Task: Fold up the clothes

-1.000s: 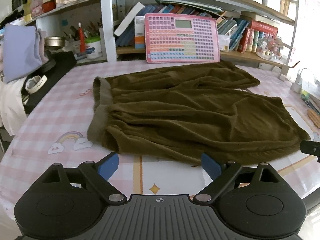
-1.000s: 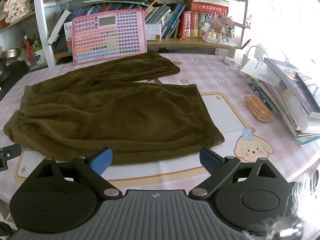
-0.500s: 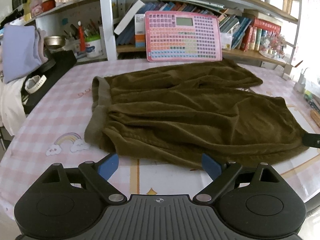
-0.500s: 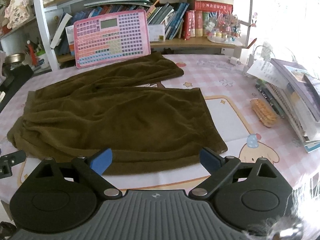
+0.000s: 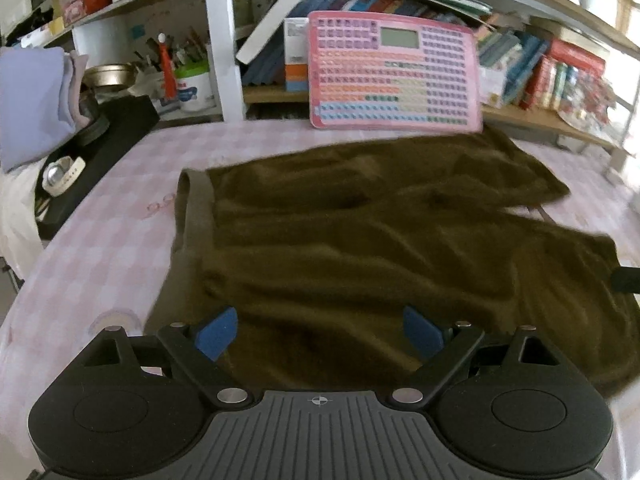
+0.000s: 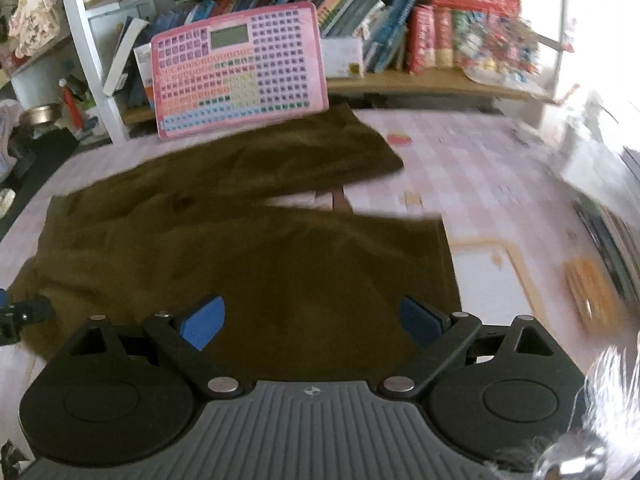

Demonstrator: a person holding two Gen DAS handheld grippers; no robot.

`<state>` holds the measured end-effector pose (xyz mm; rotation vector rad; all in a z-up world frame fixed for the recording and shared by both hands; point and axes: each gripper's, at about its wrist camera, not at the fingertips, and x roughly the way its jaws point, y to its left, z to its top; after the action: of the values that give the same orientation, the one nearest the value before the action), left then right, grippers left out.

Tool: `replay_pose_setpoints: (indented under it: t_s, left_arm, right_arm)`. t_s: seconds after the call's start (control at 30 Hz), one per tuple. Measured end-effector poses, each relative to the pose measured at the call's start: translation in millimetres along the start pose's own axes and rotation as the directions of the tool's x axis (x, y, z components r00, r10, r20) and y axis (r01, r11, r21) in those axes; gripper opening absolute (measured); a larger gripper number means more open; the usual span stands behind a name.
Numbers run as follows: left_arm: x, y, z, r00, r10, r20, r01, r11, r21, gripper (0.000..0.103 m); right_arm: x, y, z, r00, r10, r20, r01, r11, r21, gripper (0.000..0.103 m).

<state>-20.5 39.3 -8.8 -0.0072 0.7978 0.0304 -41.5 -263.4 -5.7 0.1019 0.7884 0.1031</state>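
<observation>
- Pink-checked tablecloth carries the dark olive fleece trousers, spread flat.
- Left gripper and right gripper gape wide, empty, over the near edge.
- Only the left view shows the grey waistband; only the right, the orange snack packet.

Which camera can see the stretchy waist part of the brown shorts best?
The left wrist view. There the grey-brown waistband runs in full along the left edge of the brown shorts. In the right wrist view the shorts are plain to see, but their waist end sits blurred at the far left, and no band can be made out.
</observation>
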Motion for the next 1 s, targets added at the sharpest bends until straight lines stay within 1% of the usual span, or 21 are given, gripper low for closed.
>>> replay_pose_setpoints:
  t_s: [0.17, 0.27, 0.4, 0.5, 0.6, 0.7, 0.77, 0.83, 0.9, 0.93, 1.0]
  left_arm:
    - [26, 18, 39, 0.999, 0.047, 0.011, -0.046, 0.999, -0.025, 0.092]
    - [41, 25, 56, 0.998, 0.065, 0.014, -0.065, 0.998, -0.009, 0.092]
    - [60, 32, 78, 0.997, 0.07, 0.036, -0.071, 0.997, 0.035, 0.092]
    - [75, 38, 93, 0.998, 0.049, 0.046, -0.052, 0.997, 0.062, 0.092]
    - [94, 46, 105, 0.998, 0.055, 0.031, -0.057, 0.996, 0.071, 0.092]
    - [110, 54, 113, 0.997, 0.074, 0.018, -0.075, 0.994, 0.074, 0.092]
    - [117, 58, 117, 0.997, 0.076, 0.024, -0.078, 0.994, 0.076, 0.092]
    - [123, 61, 120, 0.997, 0.074, 0.028, -0.076, 0.993, 0.087, 0.091]
    - [128, 63, 124, 0.997, 0.07, 0.027, -0.073, 0.991, 0.111, 0.091]
    - [132, 64, 127, 0.997, 0.068, 0.024, -0.07, 0.989, 0.127, 0.089]
    - [141, 64, 131, 0.998, 0.059, 0.009, -0.06, 0.985, 0.164, 0.085]
  right_arm:
    - [43, -26, 57, 0.997, 0.075, -0.011, -0.076, 0.992, -0.101, 0.094]
    - [72, -41, 93, 0.993, 0.111, -0.026, -0.114, 0.979, -0.169, 0.094]
    - [111, -57, 145, 0.989, 0.145, -0.03, -0.148, 0.956, -0.252, 0.094]
    - [139, -62, 180, 0.985, 0.171, -0.036, -0.174, 0.933, -0.315, 0.094]
    - [169, -64, 208, 0.98, 0.19, -0.052, -0.196, 0.912, -0.36, 0.091]
    - [196, -62, 225, 0.976, 0.202, -0.077, -0.217, 0.901, -0.376, 0.086]
    - [211, -59, 231, 0.974, 0.209, -0.09, -0.227, 0.895, -0.383, 0.079]
    - [225, -55, 235, 0.974, 0.204, -0.099, -0.226, 0.888, -0.4, 0.076]
    - [237, -55, 241, 0.974, 0.198, -0.109, -0.226, 0.886, -0.406, 0.071]
    - [243, -55, 244, 0.974, 0.196, -0.114, -0.225, 0.886, -0.406, 0.069]
    - [256, -55, 249, 0.974, 0.19, -0.125, -0.225, 0.885, -0.407, 0.068]
